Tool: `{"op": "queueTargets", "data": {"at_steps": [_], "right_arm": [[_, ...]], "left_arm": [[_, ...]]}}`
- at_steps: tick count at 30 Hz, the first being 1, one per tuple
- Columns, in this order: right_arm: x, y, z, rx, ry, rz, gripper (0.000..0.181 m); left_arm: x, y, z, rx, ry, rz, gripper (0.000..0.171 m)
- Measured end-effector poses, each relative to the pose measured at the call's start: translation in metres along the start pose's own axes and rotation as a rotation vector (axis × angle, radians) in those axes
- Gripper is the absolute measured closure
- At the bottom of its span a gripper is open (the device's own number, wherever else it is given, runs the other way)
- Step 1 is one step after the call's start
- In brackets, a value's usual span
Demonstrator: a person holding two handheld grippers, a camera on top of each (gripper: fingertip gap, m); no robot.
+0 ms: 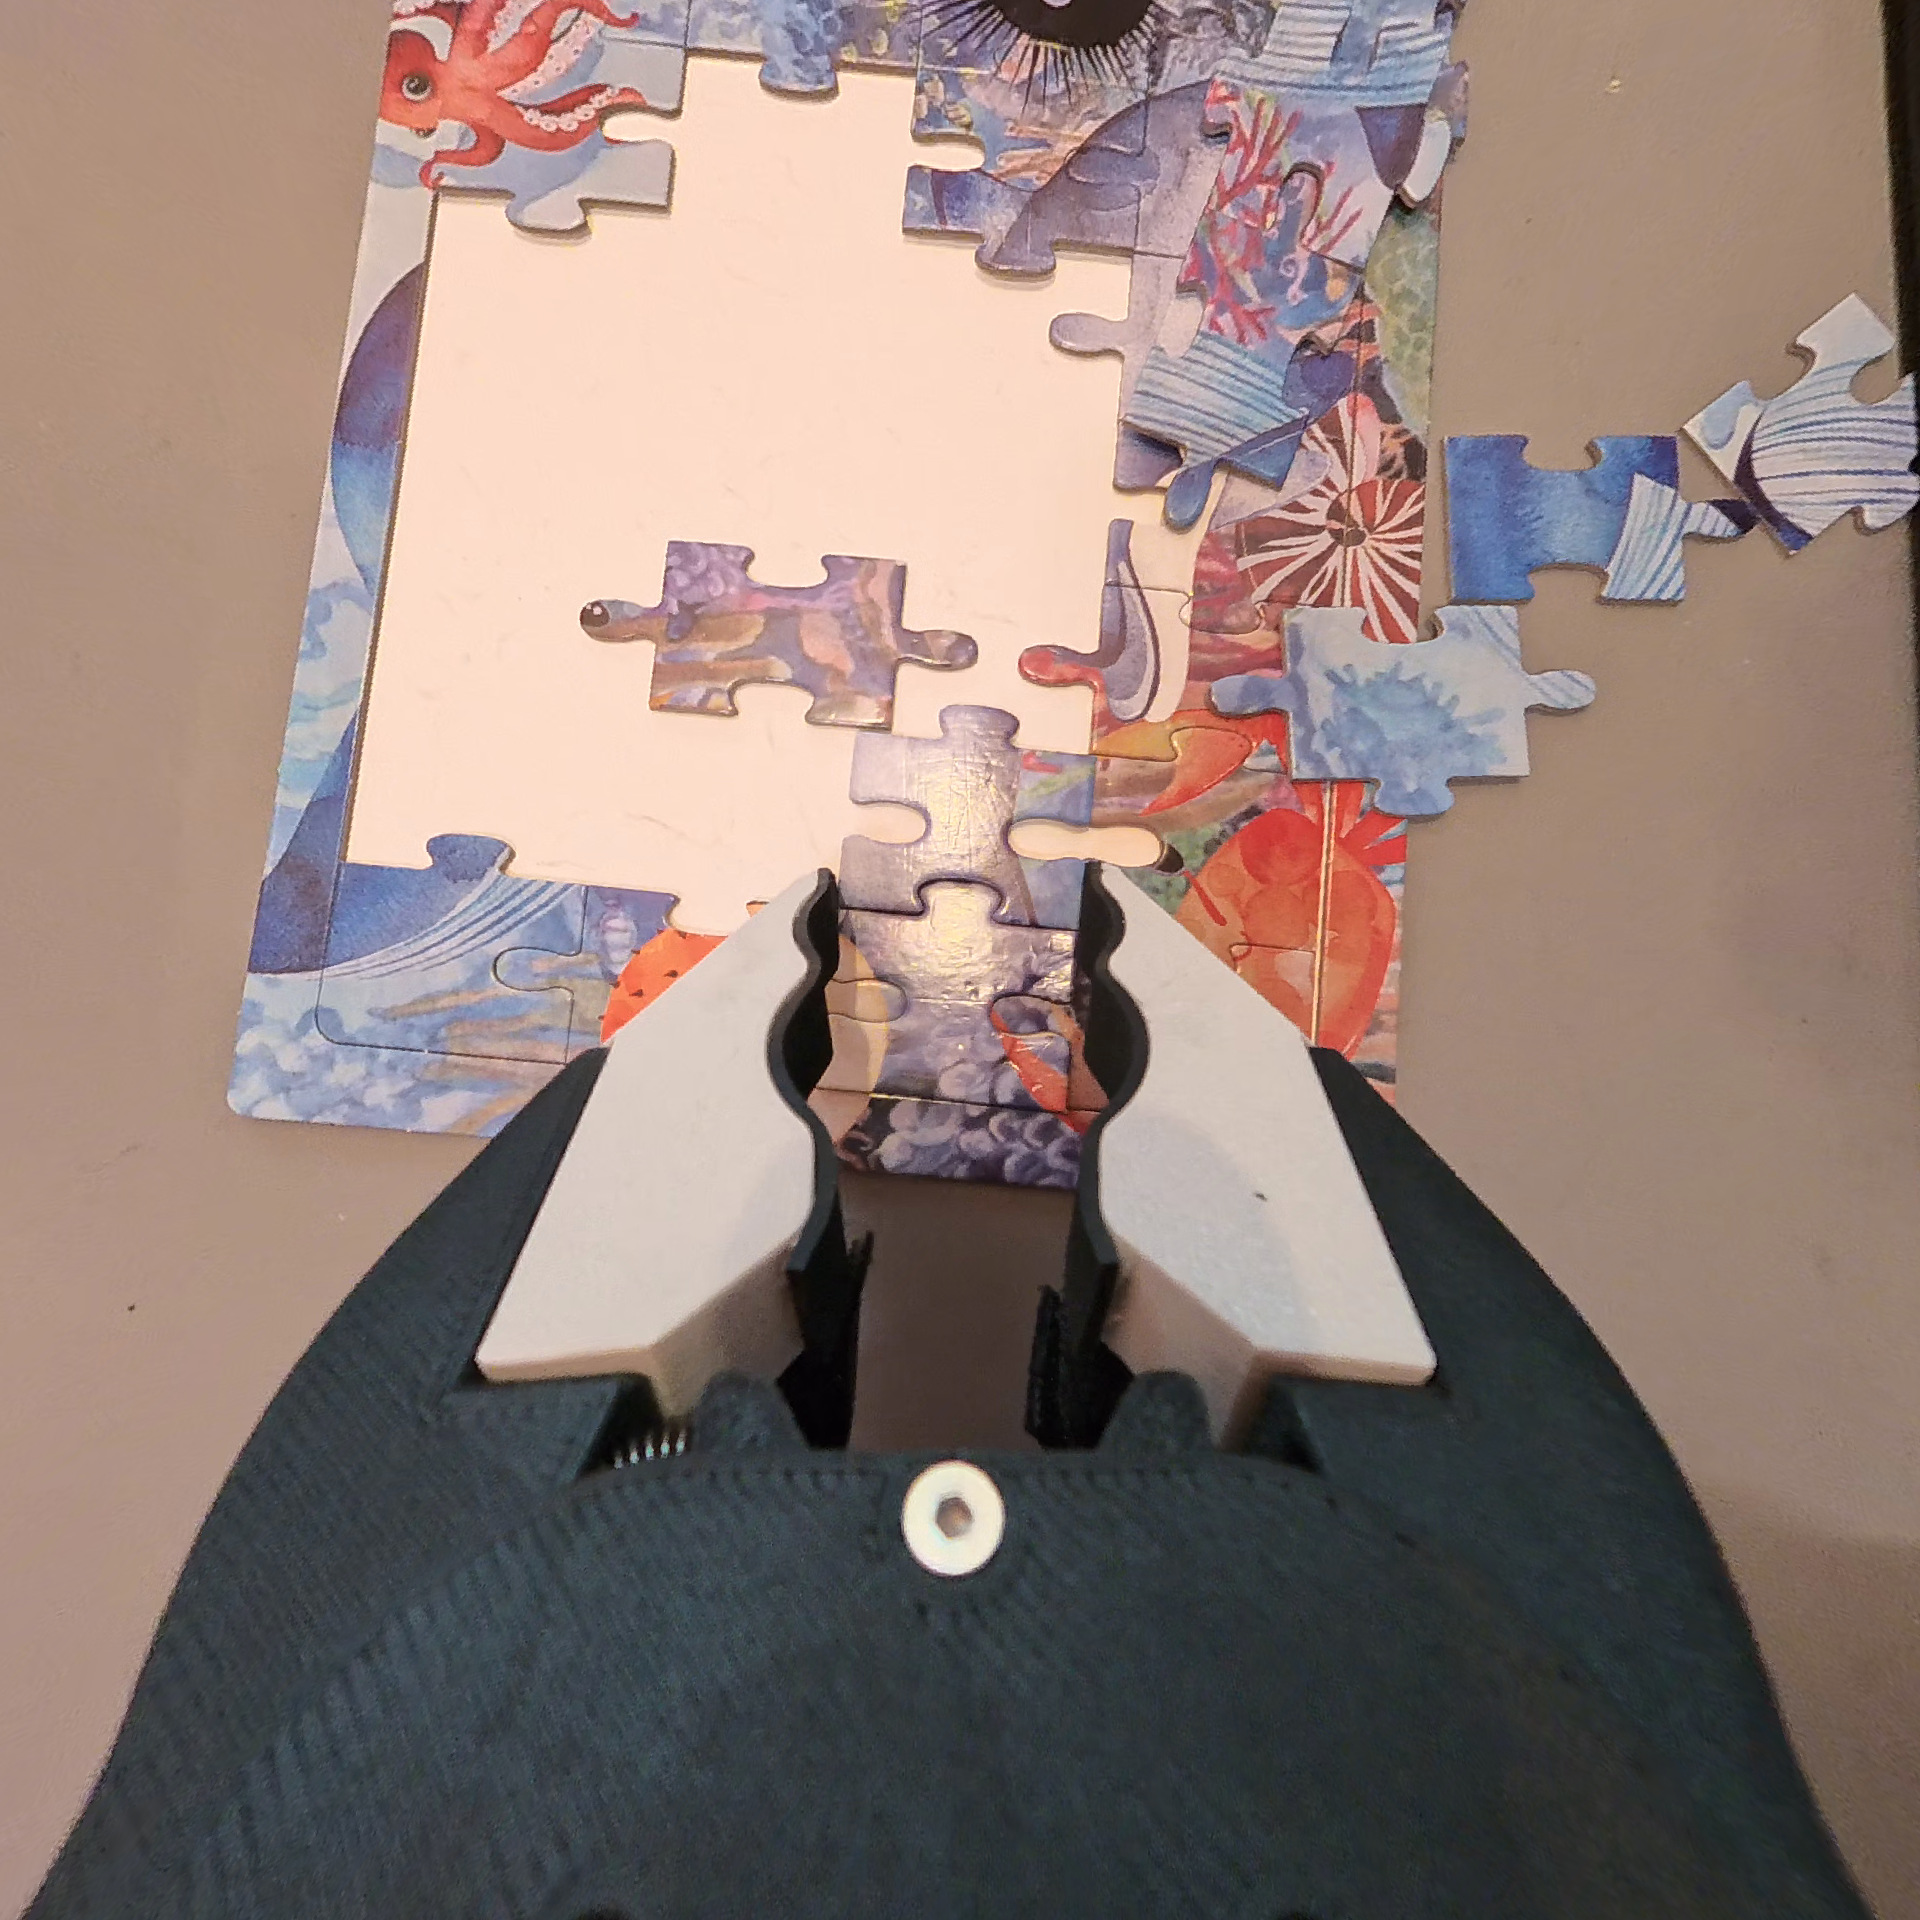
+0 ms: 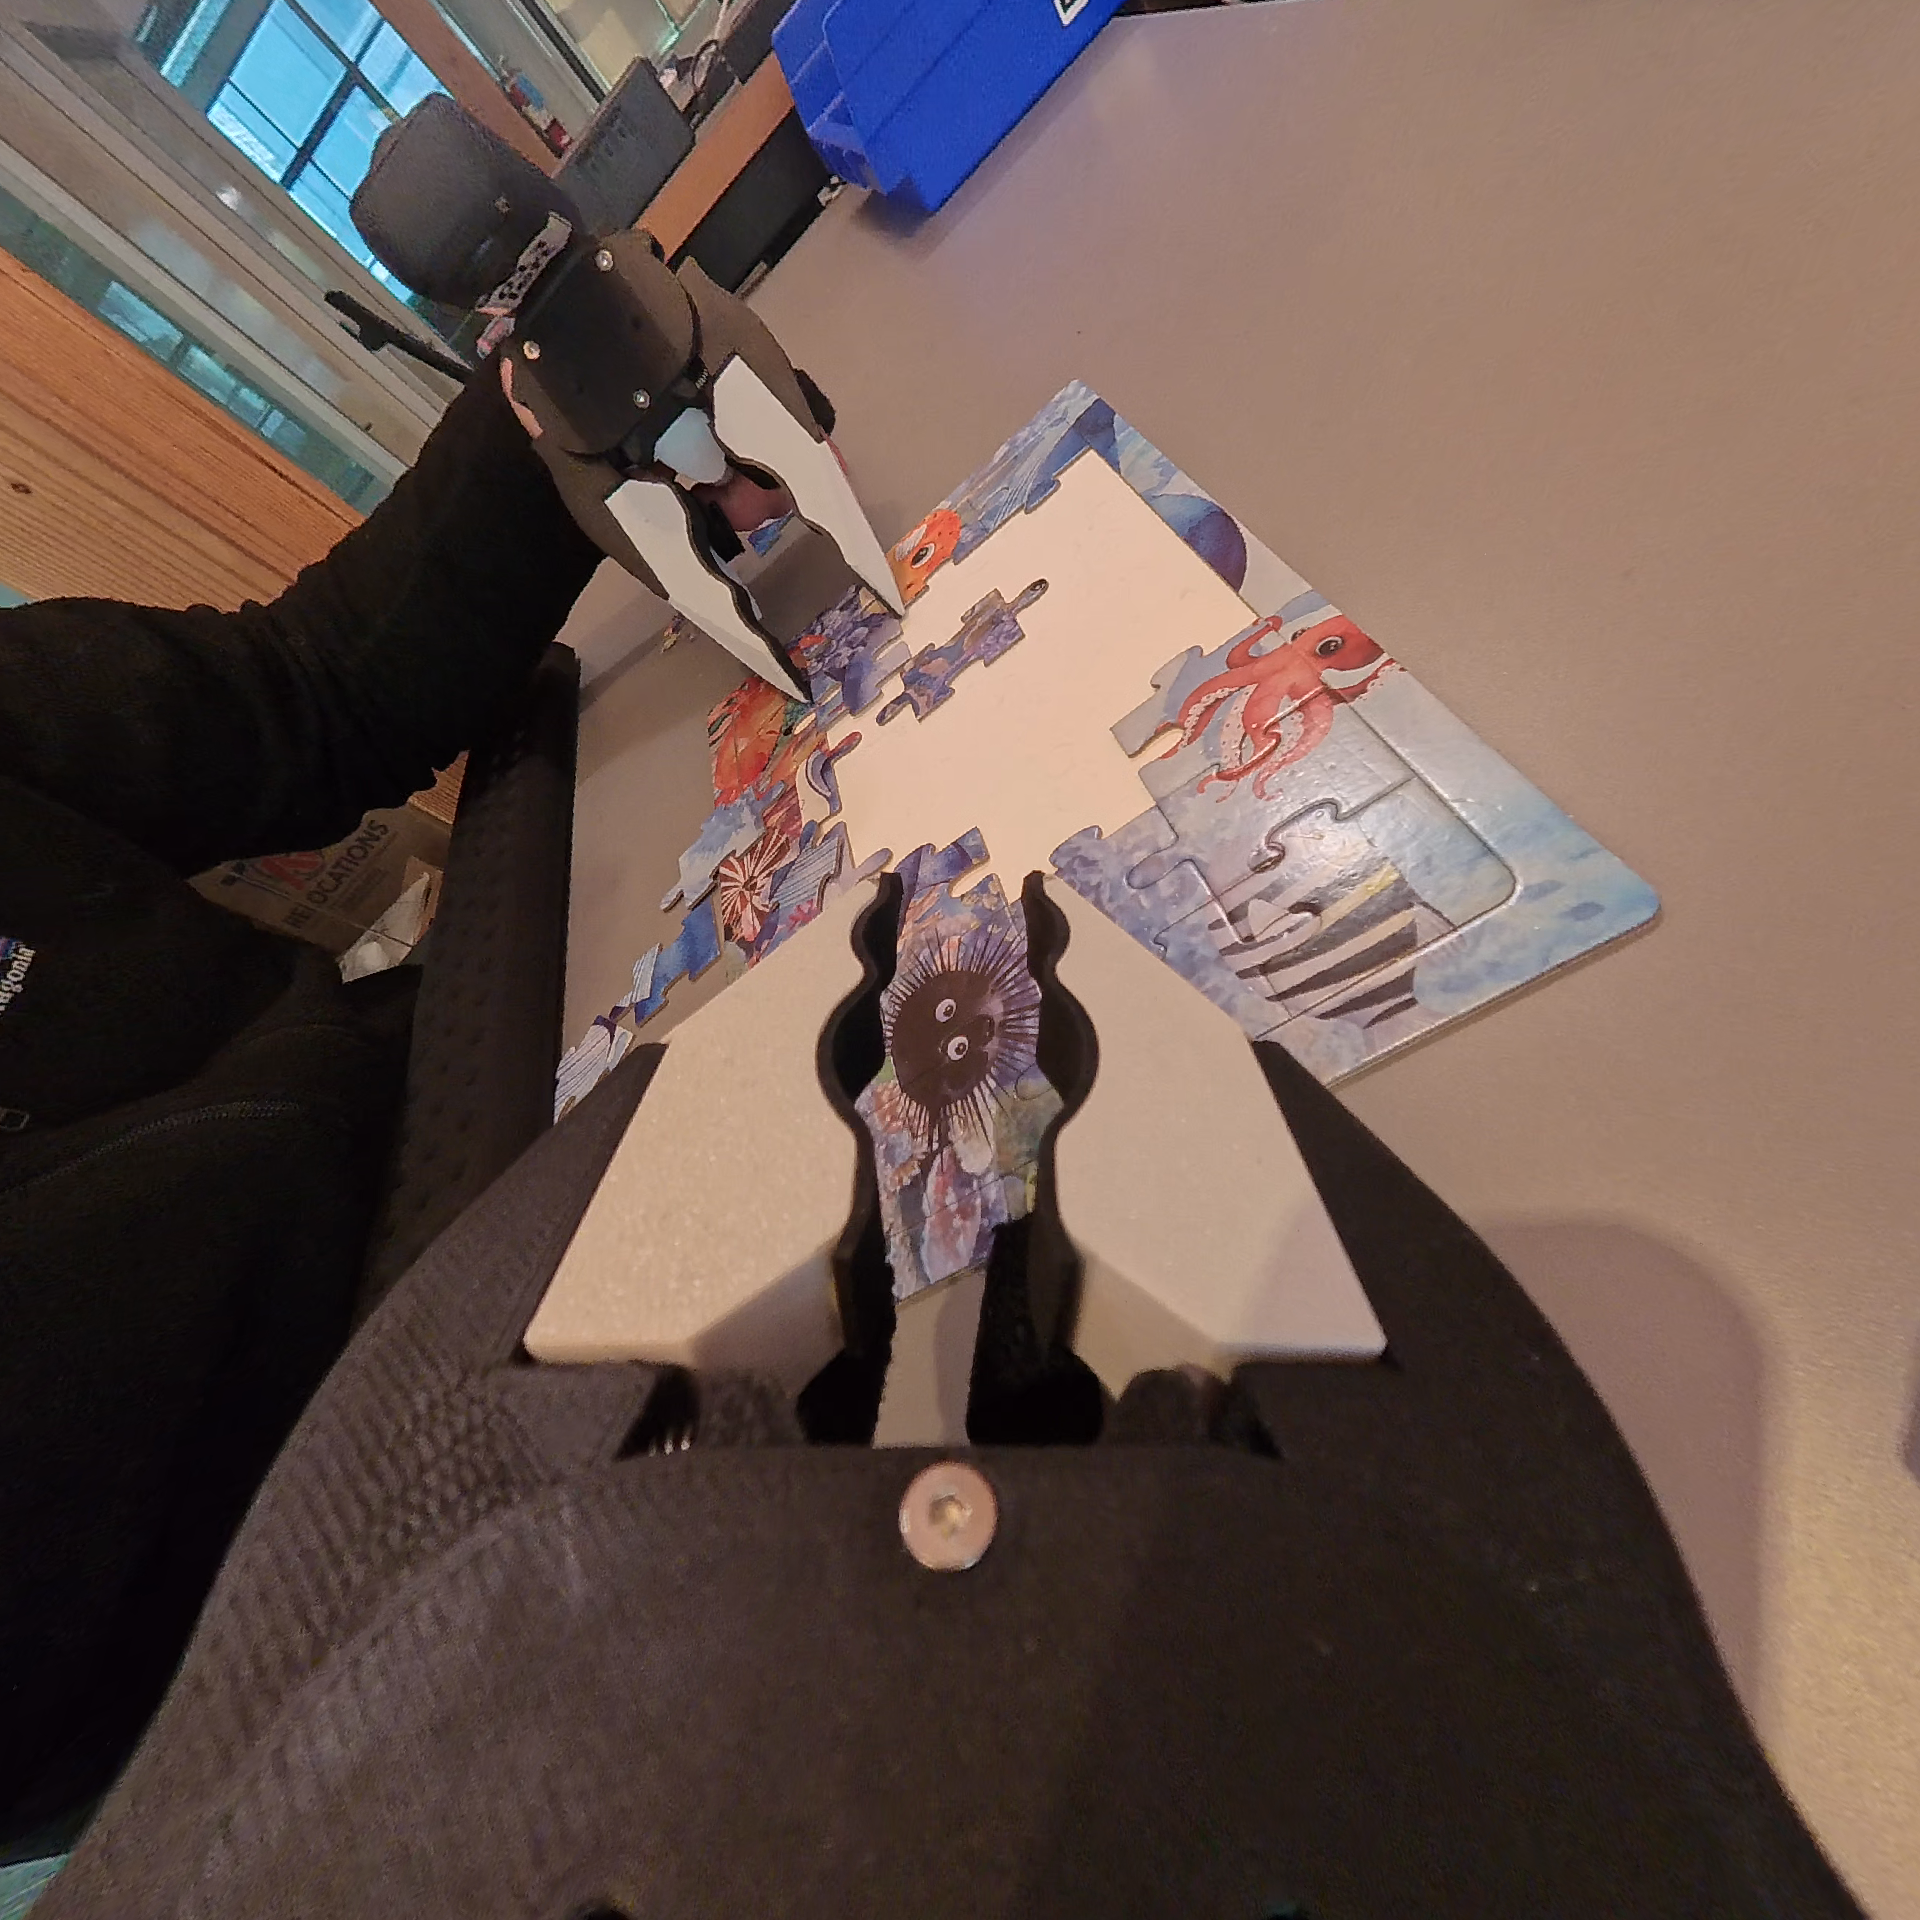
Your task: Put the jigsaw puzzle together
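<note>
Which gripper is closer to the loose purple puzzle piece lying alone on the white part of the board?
Left. The left gripper hovers open just short of the loose purple piece; the right gripper is across the board, over the sea urchin picture.

- The puzzle tray's [image 1: 343, 582] white middle lies open — only one loose purple piece [image 1: 779, 649] on it.
- Loose pieces [image 1: 1558, 520] crowd the tray's right edge.
- The table [image 2: 1455, 416] beyond lies bare up to a blue bin [image 2: 935, 94].
</note>
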State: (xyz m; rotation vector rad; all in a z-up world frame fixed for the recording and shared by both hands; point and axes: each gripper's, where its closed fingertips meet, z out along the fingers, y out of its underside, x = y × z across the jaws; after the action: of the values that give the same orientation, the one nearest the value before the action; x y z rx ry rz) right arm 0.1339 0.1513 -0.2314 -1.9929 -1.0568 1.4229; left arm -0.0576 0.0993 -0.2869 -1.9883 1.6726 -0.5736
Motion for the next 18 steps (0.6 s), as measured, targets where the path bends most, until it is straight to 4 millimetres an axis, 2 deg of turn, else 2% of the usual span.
{"op": "queueTargets", "data": {"at_steps": [18], "right_arm": [[-0.0001,0.0009,0.0005,-0.004,-0.001,-0.001,0.159]], "left_arm": [[0.0023,-0.0049,0.0004,0.038,-0.022,0.036,0.127]]}}
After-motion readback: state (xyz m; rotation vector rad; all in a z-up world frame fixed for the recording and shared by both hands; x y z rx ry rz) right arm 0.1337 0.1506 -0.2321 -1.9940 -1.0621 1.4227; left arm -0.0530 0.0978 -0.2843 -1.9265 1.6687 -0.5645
